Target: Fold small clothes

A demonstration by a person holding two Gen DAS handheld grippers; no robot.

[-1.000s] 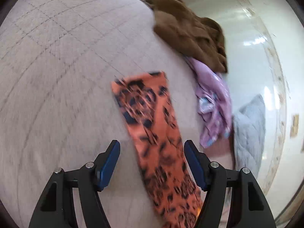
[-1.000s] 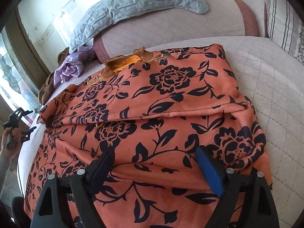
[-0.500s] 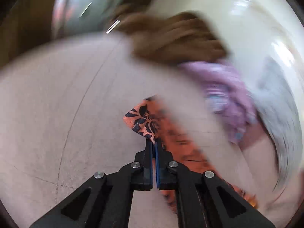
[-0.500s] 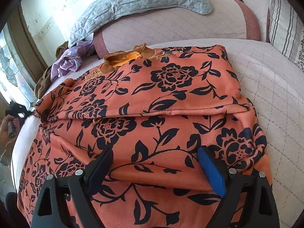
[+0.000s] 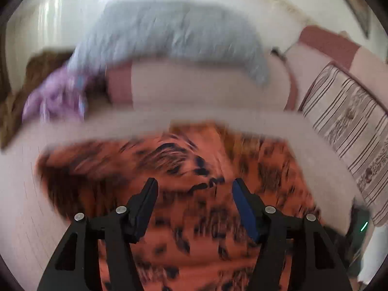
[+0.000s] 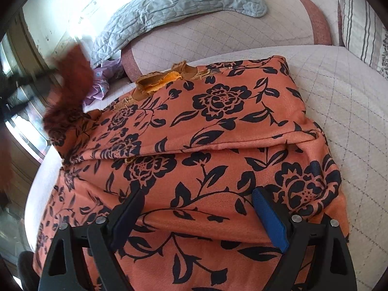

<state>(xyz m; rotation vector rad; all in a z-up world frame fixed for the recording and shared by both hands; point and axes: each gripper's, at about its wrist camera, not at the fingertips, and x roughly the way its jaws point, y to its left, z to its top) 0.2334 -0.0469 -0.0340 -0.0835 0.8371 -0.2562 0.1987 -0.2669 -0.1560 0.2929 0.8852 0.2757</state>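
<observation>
The orange flowered garment (image 6: 218,126) lies spread on the bed (image 6: 339,92), its upper part folded over the lower part. The right tongs (image 6: 196,208) hover just above its near end, released and spread wide, with only cloth below them. The left tongs (image 5: 194,194) are opening over the same garment (image 5: 169,169), gripping nothing; that view is blurred. Beyond the garment a grey quilt (image 6: 174,2) lies over a bolster (image 6: 230,38), with purple cloth (image 6: 101,84) at its left end.
</observation>
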